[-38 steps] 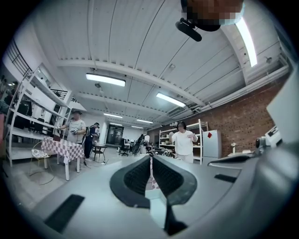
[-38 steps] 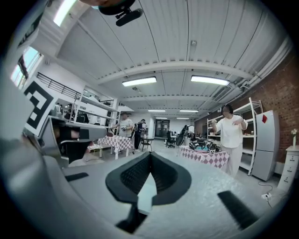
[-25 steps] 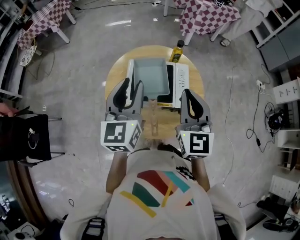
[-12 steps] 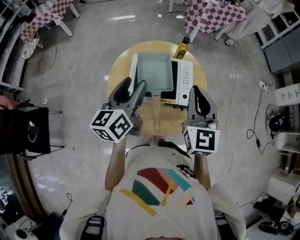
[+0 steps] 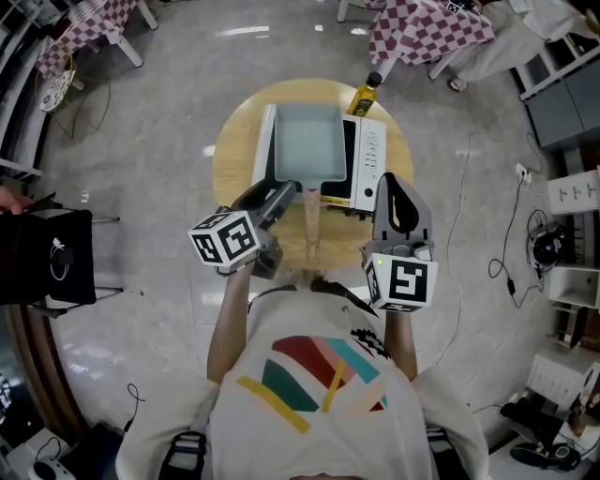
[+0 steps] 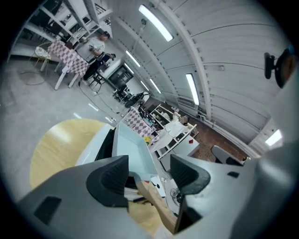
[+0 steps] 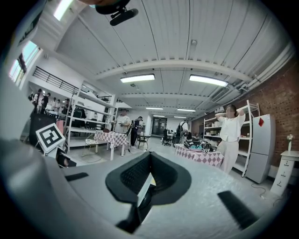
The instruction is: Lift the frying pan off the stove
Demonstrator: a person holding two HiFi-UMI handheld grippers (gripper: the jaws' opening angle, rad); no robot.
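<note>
A pale teal rectangular frying pan [image 5: 305, 145] rests on a white stove [image 5: 368, 159] on a round wooden table [image 5: 234, 159]. Its wooden handle [image 5: 310, 220] points toward me. My left gripper [image 5: 279, 194] leans in from the left beside the handle. In the left gripper view the jaws [image 6: 149, 175] are opening, and the handle [image 6: 156, 200] runs between them with neither pad pressing on it. The pan [image 6: 131, 147] lies just ahead. My right gripper [image 5: 394, 183] hovers over the table's near right edge, shut on nothing; its pads [image 7: 149, 175] meet.
A yellow oil bottle [image 5: 364, 96] stands behind the stove at the table's far edge. Tables with checked cloths [image 5: 427, 28] stand beyond. A black chair [image 5: 47, 272] is at the left. Cables trail on the floor at the right [image 5: 464, 234].
My left gripper has swung right and tilted toward the pan handle, and its jaws have spread apart. The right gripper has risen slightly and stays closed.
</note>
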